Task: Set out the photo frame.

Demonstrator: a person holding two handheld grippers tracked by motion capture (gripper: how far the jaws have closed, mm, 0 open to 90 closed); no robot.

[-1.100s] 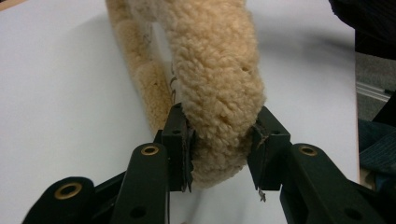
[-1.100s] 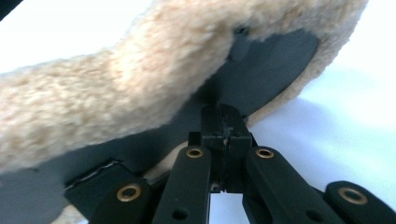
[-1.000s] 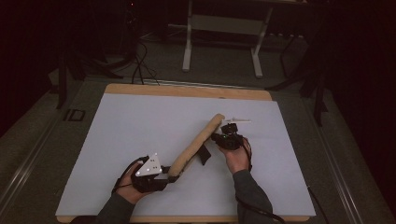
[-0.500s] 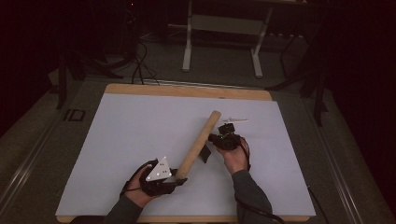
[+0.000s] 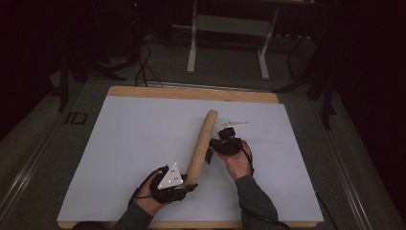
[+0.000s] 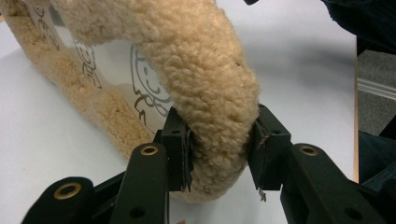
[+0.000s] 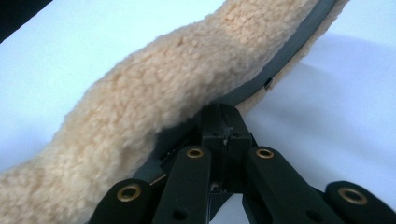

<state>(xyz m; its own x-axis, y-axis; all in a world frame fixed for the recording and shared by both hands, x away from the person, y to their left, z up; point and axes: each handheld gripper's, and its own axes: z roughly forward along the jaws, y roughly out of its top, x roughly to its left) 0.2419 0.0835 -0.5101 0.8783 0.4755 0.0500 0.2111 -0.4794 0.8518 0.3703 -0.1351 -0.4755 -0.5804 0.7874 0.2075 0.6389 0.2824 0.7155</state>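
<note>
**Fleece roll held at two places on the pale desk**

Cream fleece, curly and thick, makes up the roll (image 5: 200, 146), a long padded band folded on itself, with a grey inner lining and printed line drawings on a smooth pale face seen in the left gripper view. It lies aslant on the desk (image 5: 119, 143), its far end toward the middle of the back edge, its near end close to the front edge.

The left gripper (image 5: 184, 184) has its fingers (image 6: 180, 154) clamped on the near end, the pile bulging between the pads. The right gripper (image 5: 213, 151) meets the roll partway along its right side; its fingers are pressed together on the thin grey edge of the lining.

A small white stick-like object (image 5: 234, 124), too small to identify, lies on the desk just beyond the right gripper, clear of the roll. The desk has a smooth light-blue top with a wooden rim showing at the back and front edges. Behind it, on the dark floor, stand a white metal frame (image 5: 230, 38) and some black cables (image 5: 141, 72).
</note>
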